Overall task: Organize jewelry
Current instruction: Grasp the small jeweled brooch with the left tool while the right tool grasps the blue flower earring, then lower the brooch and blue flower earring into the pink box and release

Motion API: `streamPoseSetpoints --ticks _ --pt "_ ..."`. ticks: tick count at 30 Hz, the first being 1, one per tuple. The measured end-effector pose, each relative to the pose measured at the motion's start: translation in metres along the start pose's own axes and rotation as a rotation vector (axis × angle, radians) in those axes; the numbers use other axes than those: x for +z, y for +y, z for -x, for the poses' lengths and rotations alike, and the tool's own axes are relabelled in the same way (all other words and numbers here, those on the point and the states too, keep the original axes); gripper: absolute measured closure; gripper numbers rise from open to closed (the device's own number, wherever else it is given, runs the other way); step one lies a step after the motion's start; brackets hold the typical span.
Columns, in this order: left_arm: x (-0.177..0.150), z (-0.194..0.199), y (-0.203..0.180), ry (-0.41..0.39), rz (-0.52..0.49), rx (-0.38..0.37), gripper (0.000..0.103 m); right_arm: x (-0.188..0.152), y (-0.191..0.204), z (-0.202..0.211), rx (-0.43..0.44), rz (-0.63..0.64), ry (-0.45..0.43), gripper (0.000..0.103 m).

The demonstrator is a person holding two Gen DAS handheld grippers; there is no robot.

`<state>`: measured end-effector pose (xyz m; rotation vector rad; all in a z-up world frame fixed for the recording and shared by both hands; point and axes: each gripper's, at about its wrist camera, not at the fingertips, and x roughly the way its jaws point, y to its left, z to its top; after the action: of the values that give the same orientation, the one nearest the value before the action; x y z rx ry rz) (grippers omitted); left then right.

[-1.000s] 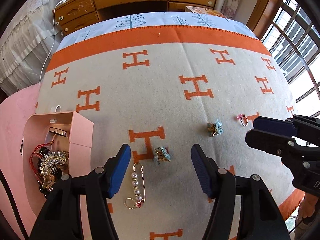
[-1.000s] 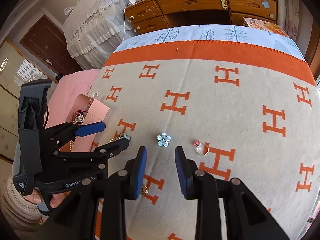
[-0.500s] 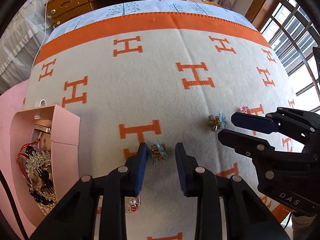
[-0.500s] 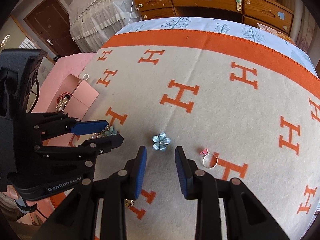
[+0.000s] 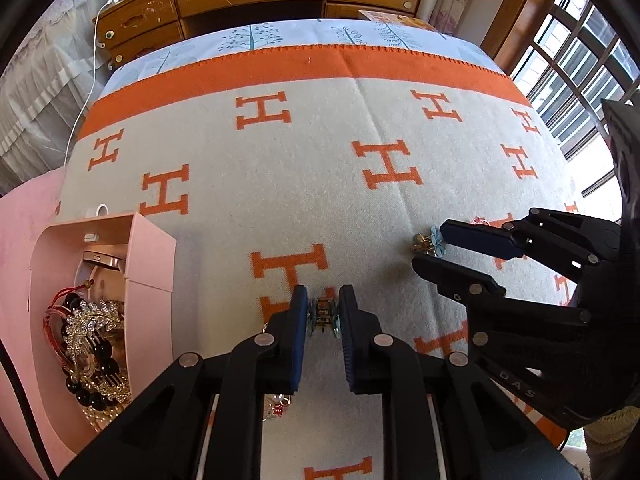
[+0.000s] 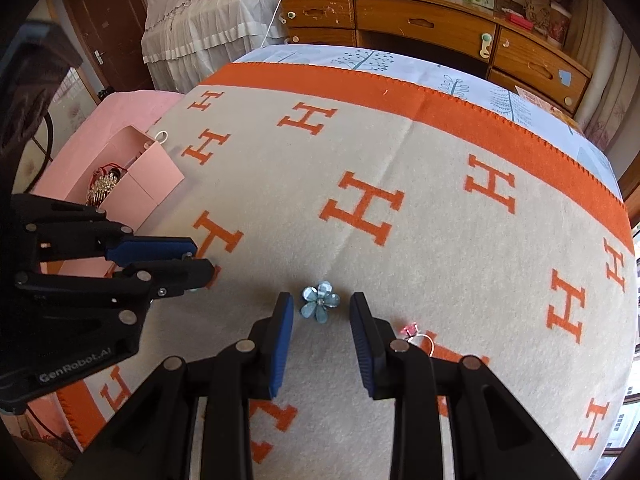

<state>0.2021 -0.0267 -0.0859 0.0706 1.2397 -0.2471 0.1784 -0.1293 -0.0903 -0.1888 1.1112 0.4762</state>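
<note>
— The left gripper [image 5: 323, 316]?
— Pointing steeply down at the blanket [image 5: 320, 184]; its jaws have just been closing and pinch the small clip [image 5: 323, 314].
— The right gripper [image 6: 321, 312]?
— Jaws narrowly parted, straddling the blue flower [image 6: 320, 300], not touching.

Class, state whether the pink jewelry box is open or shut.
Open: the pink jewelry box shows its inside, with a crystal comb and dark beads lying in it.

Both grippers are black plastic with blue jaws, silver rivets and white lettering; a knitted beige sleeve [image 5: 608, 428] shows.
</note>
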Motion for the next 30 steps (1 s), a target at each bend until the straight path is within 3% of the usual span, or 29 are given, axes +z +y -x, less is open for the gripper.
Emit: streamPoseSetpoints --ticks 1,2,11,16,24,30 --pt "0.0 0.005 0.001 -0.008 0.002 -0.003 0.089 -0.001 0.003 0.0 -0.01 0.014 -0.001 0.083" --pt "-0.002 0.01 0.002 -0.017 0.005 -0.007 0.089 -0.001 0.005 0.0 -0.017 0.022 -0.001 0.084" --pt "-0.026 0.065 0.03 -0.124 0.046 -0.035 0.089 0.004 0.035 0.024 -0.005 0.024 -0.044 0.084" --pt "-0.049 0.096 0.063 -0.2 0.099 -0.034 0.089 0.013 0.062 0.05 0.052 0.021 -0.101 0.084" --pt "-0.103 0.13 0.114 -0.337 0.178 0.038 0.089 0.027 0.114 0.074 0.154 0.02 -0.206 0.084" --pt "-0.128 0.132 0.14 -0.401 0.25 0.079 0.089 0.04 0.144 0.062 0.245 -0.01 -0.188 0.084"
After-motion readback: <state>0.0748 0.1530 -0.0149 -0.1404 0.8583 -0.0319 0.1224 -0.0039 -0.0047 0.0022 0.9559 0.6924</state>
